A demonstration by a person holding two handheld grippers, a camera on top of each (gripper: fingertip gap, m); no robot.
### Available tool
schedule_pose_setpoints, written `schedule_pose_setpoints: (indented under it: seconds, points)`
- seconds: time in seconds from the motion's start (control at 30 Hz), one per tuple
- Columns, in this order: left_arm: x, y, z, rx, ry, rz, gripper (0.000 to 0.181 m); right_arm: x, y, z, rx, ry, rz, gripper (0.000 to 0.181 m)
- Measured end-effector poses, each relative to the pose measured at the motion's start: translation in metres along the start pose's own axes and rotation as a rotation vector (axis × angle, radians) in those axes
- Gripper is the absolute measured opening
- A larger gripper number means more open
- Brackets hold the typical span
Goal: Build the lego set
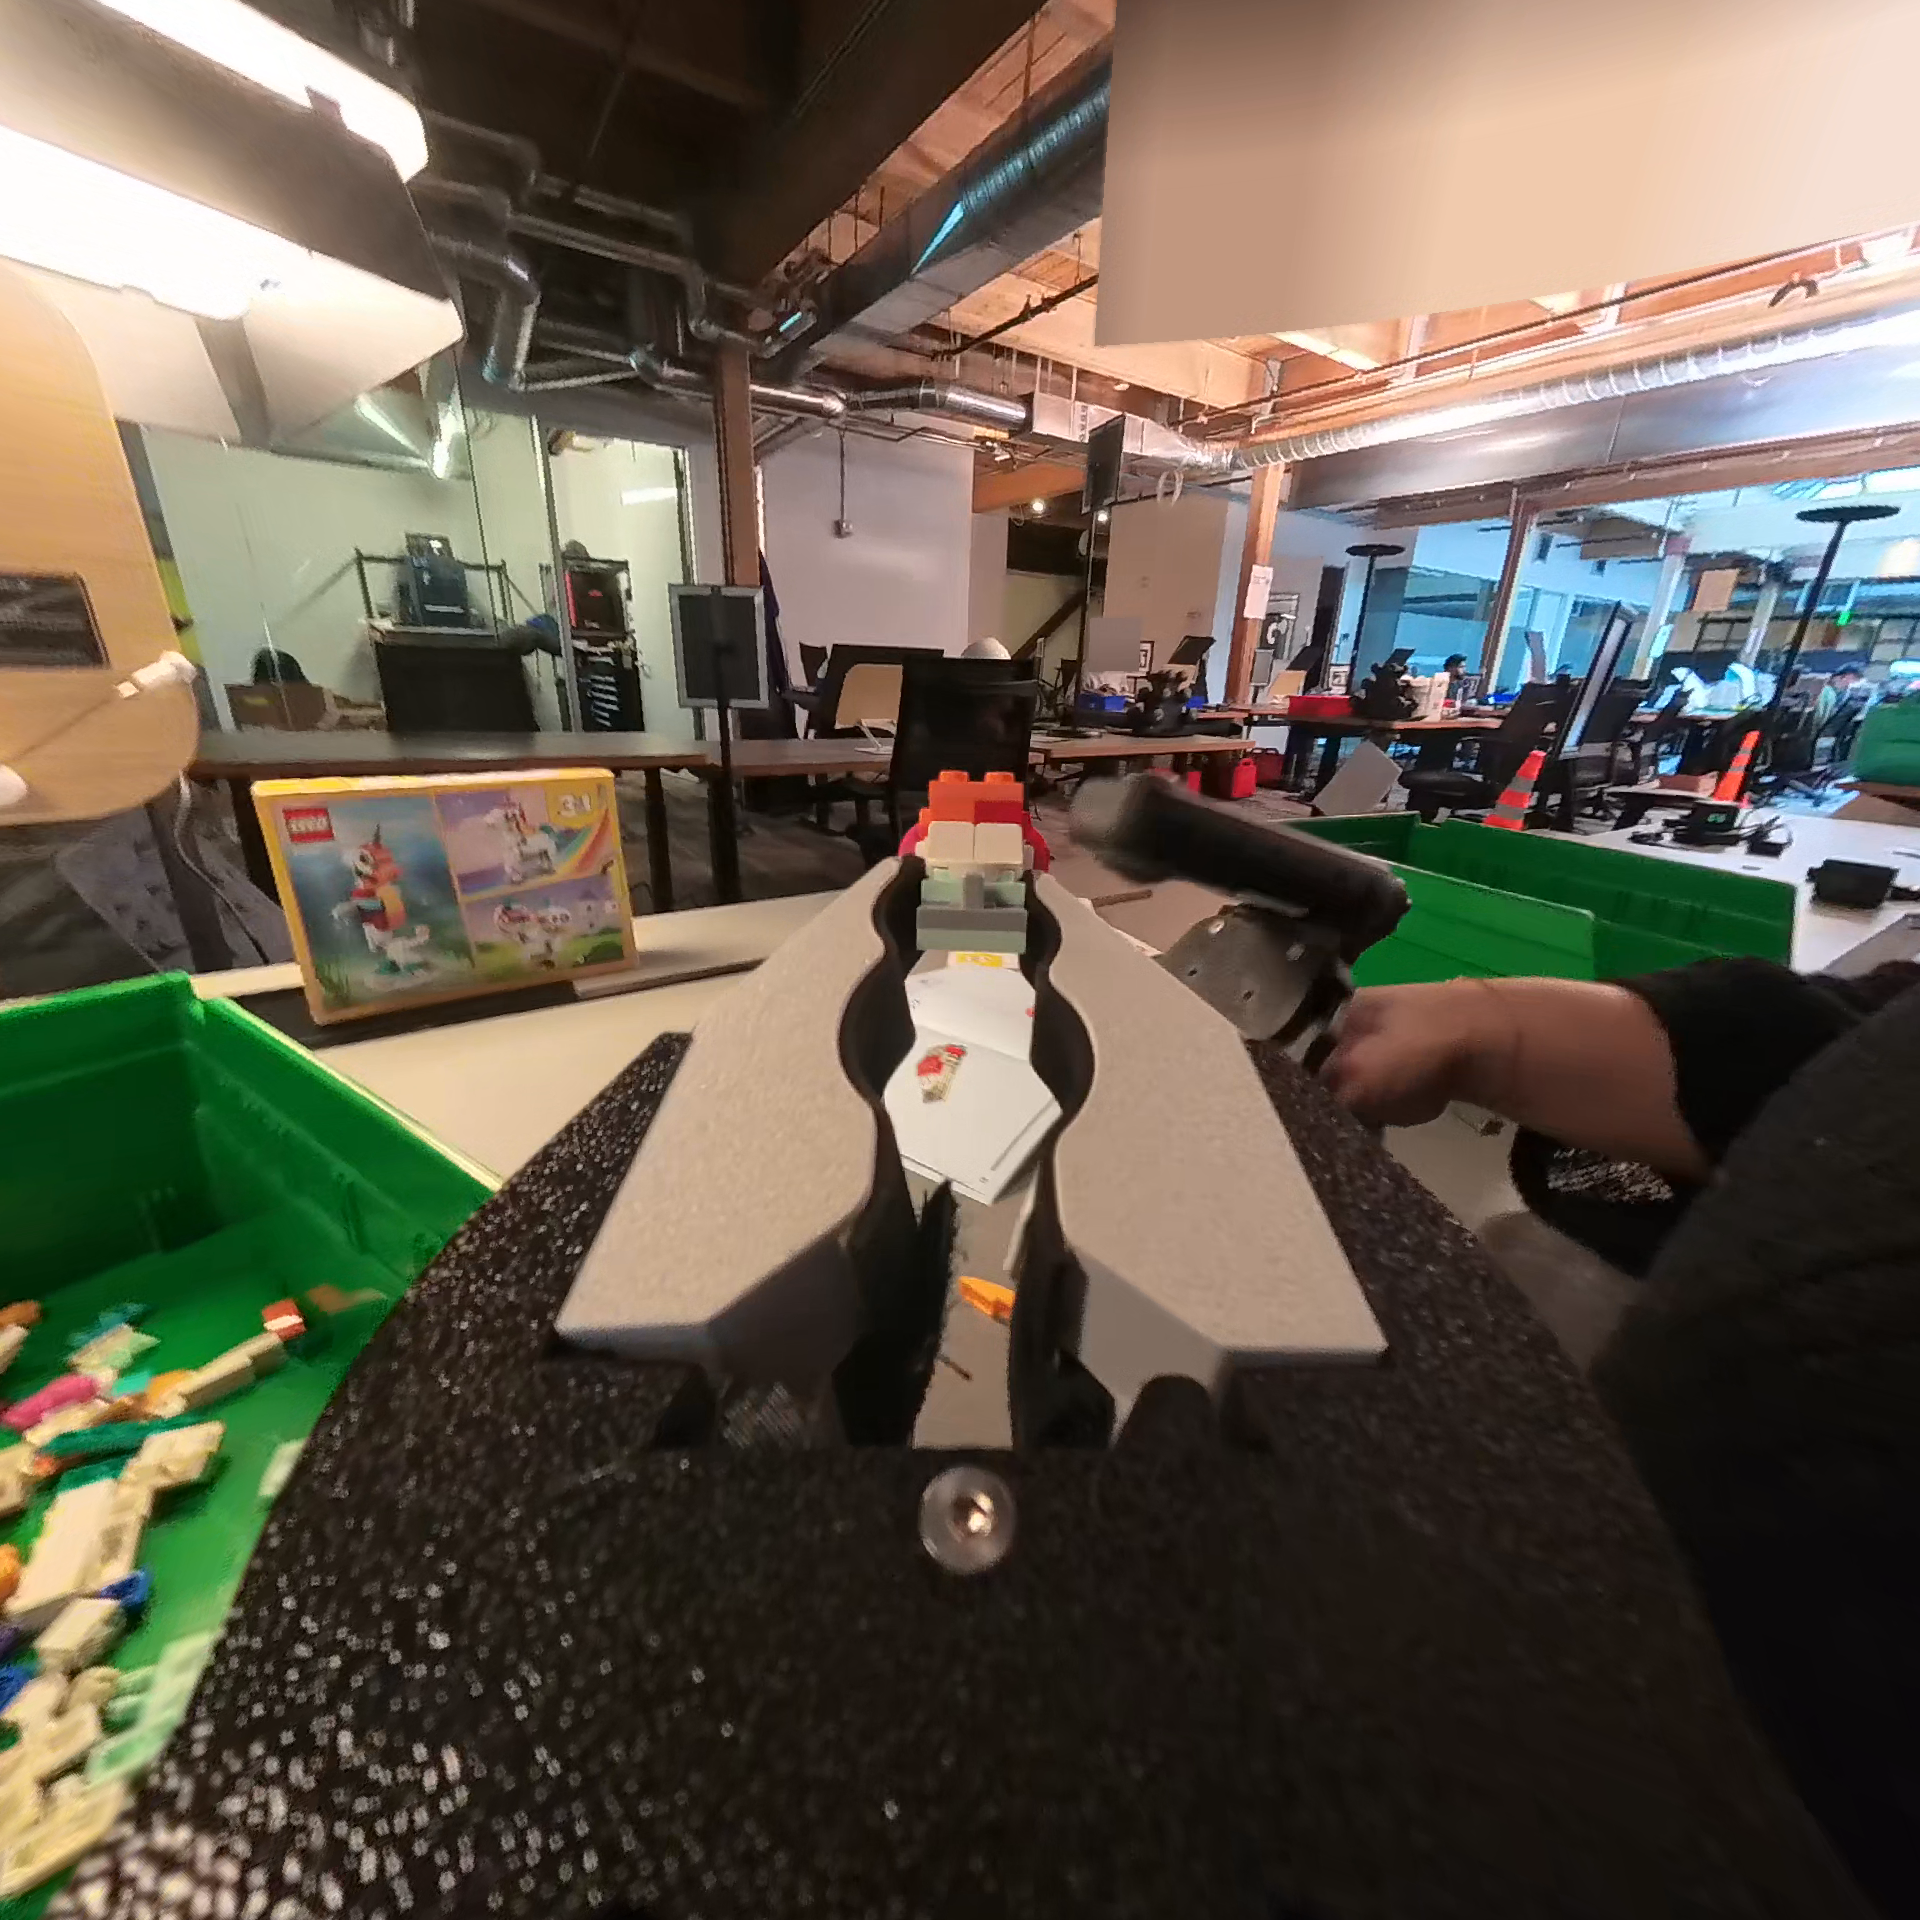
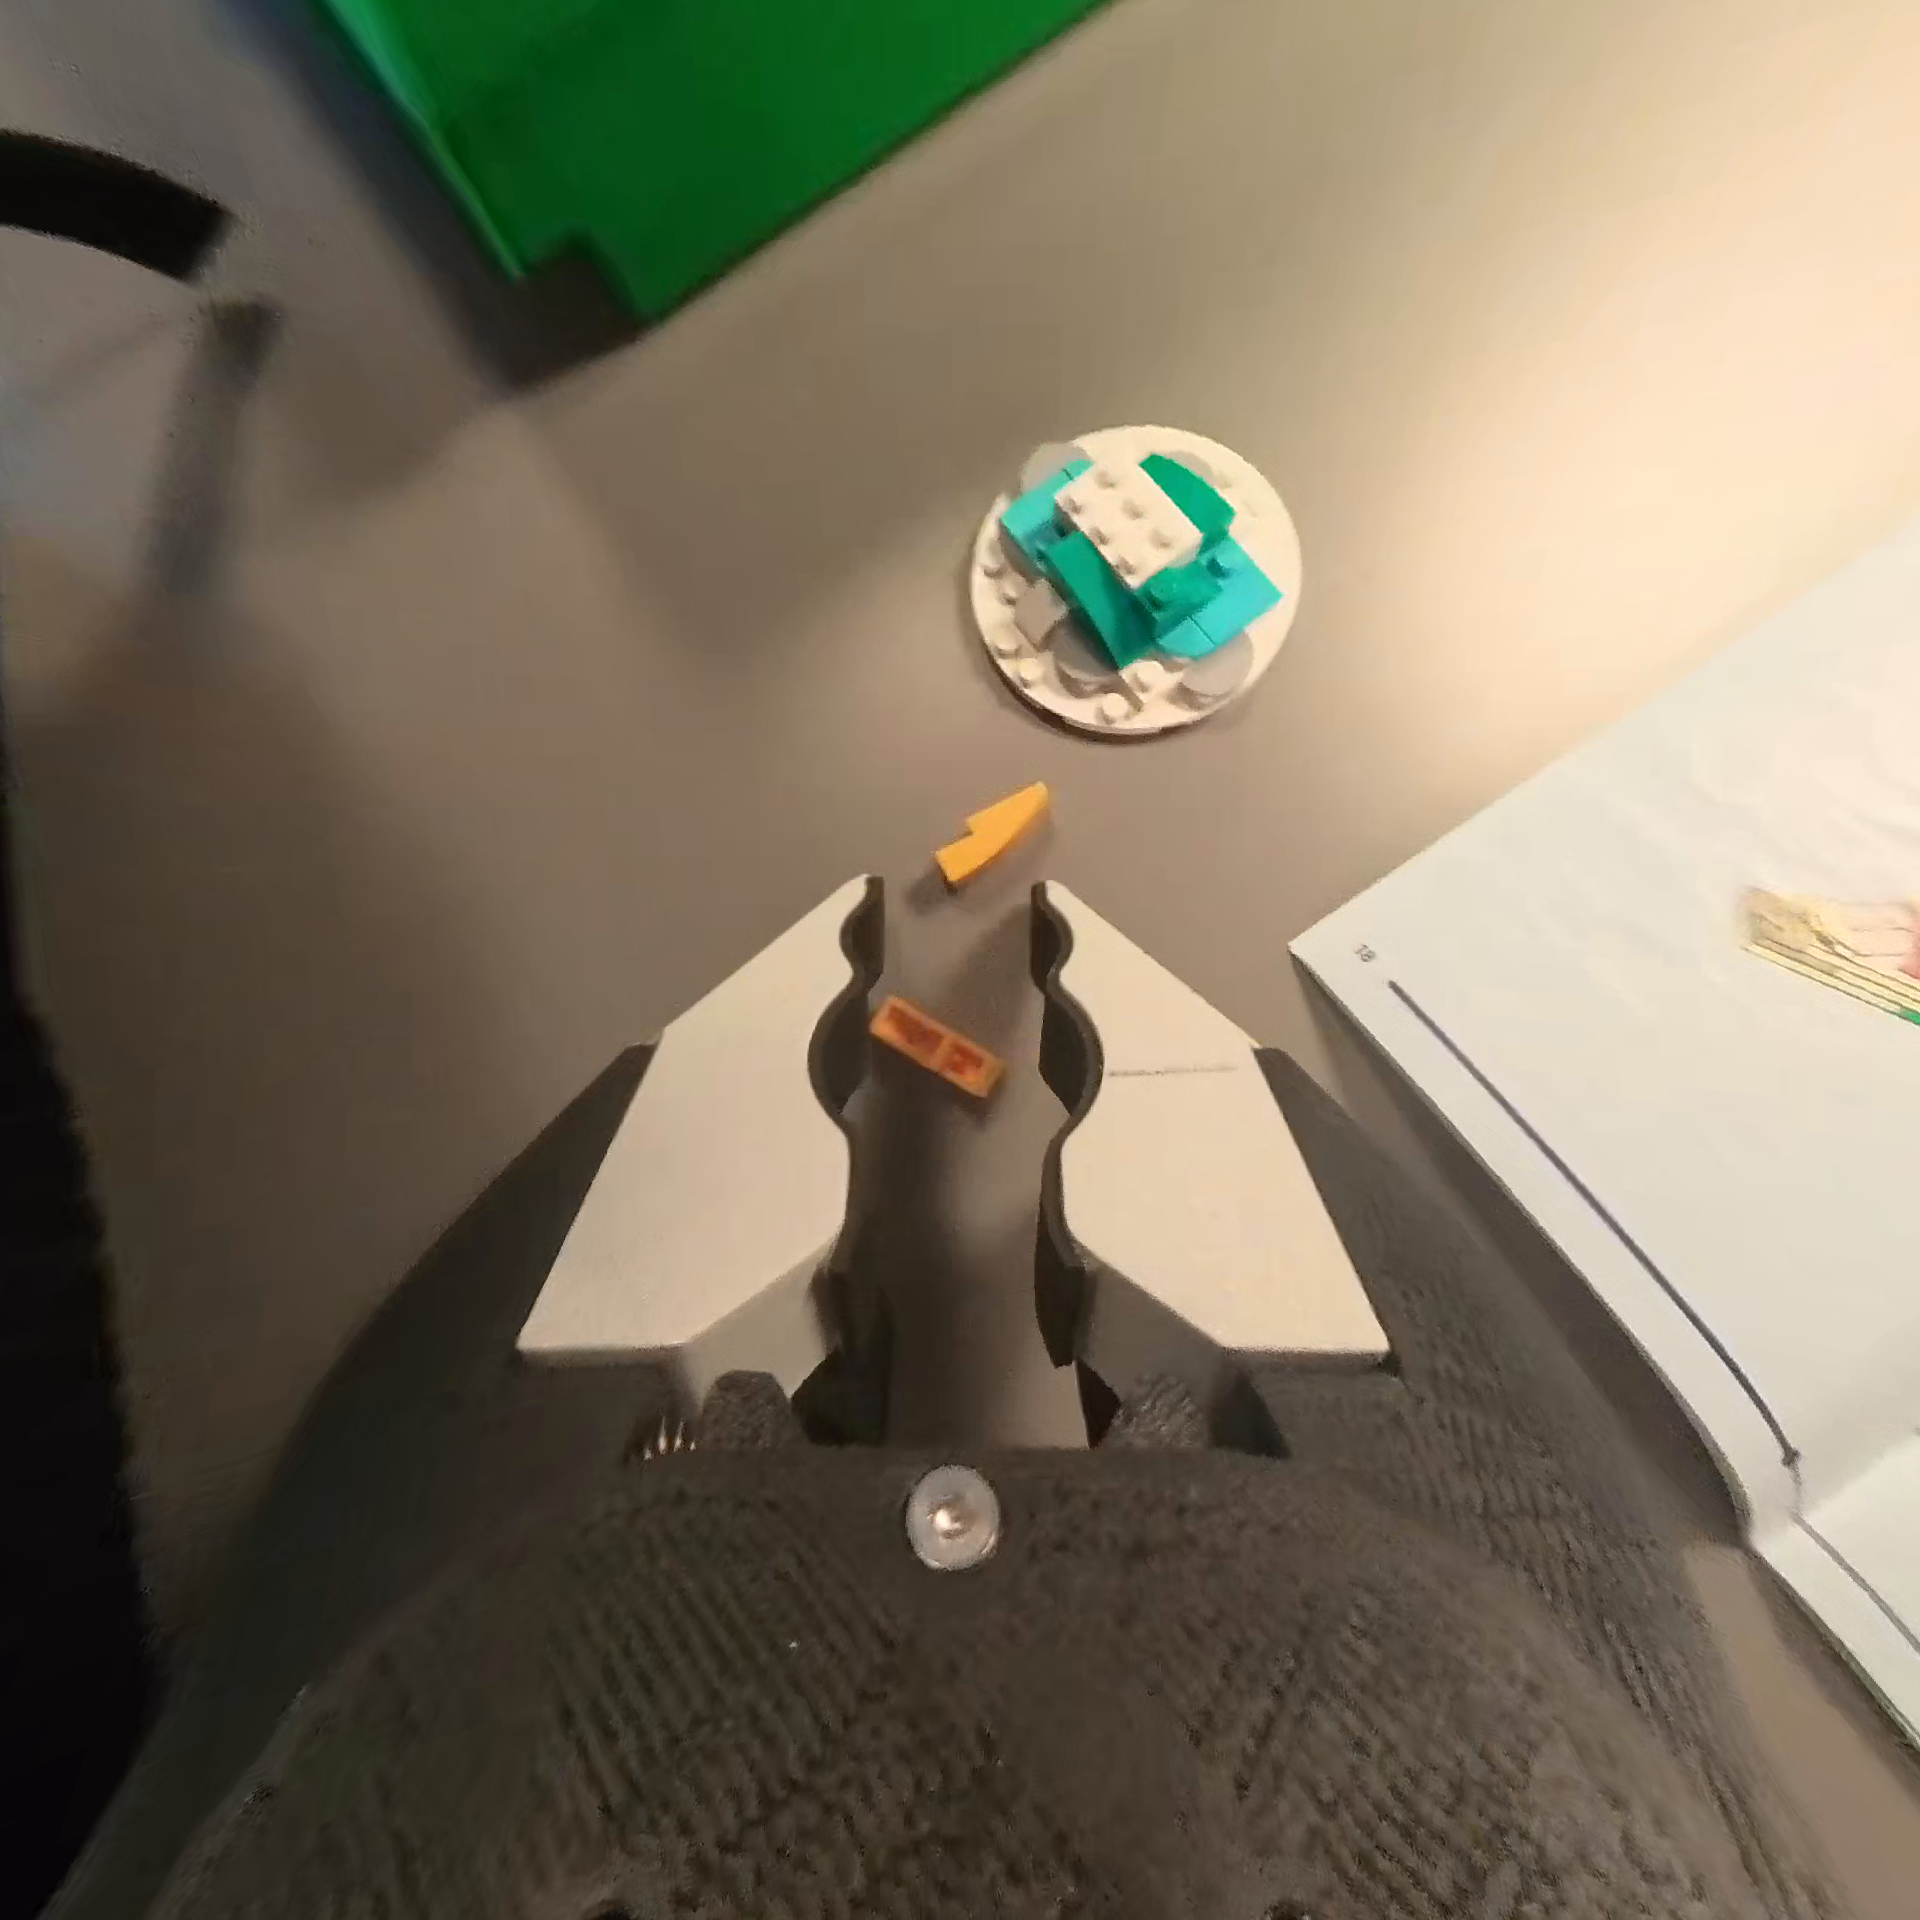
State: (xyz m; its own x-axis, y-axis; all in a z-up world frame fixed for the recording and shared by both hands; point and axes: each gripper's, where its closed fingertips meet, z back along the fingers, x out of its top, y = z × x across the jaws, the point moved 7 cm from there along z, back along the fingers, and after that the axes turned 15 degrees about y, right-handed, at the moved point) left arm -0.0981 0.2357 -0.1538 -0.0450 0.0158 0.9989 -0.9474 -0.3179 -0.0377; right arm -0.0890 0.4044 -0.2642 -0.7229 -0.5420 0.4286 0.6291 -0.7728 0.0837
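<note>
My left gripper [image 1: 969,902] is shut on a small lego build [image 1: 971,868] of orange, red, white, pale green and grey bricks, held up above the table. My right gripper [image 2: 956,891] is open and points down at the table. A small orange plate [image 2: 937,1042] lies on the table between its fingers, studs down. An orange wedge piece [image 2: 992,834] lies just past the fingertips. Farther on stands a round white base [image 2: 1101,691] with teal and white bricks [image 2: 1127,556] on it. The right gripper's body [image 1: 1262,883] and a hand also show in the left wrist view.
A green bin [image 1: 125,1122] with several loose bricks [image 1: 94,1475] sits at the left. Another green bin [image 1: 1507,914] stands at the right, also seen in the right wrist view [image 2: 675,135]. The set's box [image 1: 447,894] stands behind. An open instruction booklet [image 2: 1621,1091] lies right of the gripper.
</note>
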Motion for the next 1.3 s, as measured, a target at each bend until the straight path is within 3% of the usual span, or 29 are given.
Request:
schedule_pose_setpoints:
  seconds: [0.1, 0.27, 0.37, 0.47, 0.67, 0.83, 1.1, 1.2, 1.3]
  points:
    - [-0.005, -0.001, -0.003, -0.022, 0.014, 0.019, 0.015, 0.005, 0.000, -0.004, -0.057, 0.007, -0.021, 0.024]
    - [-0.007, -0.001, -0.007, -0.047, 0.016, 0.019, 0.015, 0.006, -0.004, -0.003, -0.146, 0.019, 0.025, 0.005]
    - [-0.008, -0.001, -0.012, -0.064, 0.013, 0.008, 0.015, -0.002, -0.008, 0.015, -0.273, -0.009, 0.136, 0.005]
    - [-0.009, -0.005, -0.024, -0.120, -0.002, 0.009, 0.015, -0.028, -0.021, 0.040, -0.465, 0.053, 0.307, 0.005]
    - [-0.016, -0.026, -0.060, -0.242, -0.018, -0.006, 0.015, -0.097, -0.033, 0.063, -0.810, 0.312, 0.890, 0.005]
    - [-0.022, -0.032, -0.078, -0.283, -0.008, -0.007, 0.015, -0.117, -0.028, 0.063, -0.804, 0.381, 1.091, 0.005]
    - [-0.023, -0.033, -0.079, -0.294, 0.000, -0.006, 0.015, -0.124, -0.024, 0.058, -0.756, 0.419, 1.243, 0.006]
    - [-0.023, -0.035, -0.079, -0.305, 0.003, -0.013, 0.015, -0.125, -0.023, 0.061, -0.733, 0.409, 1.235, 0.011]
    - [-0.025, -0.038, -0.079, -0.315, 0.009, -0.018, 0.015, -0.126, -0.028, 0.070, -0.657, 0.379, 1.043, 0.018]
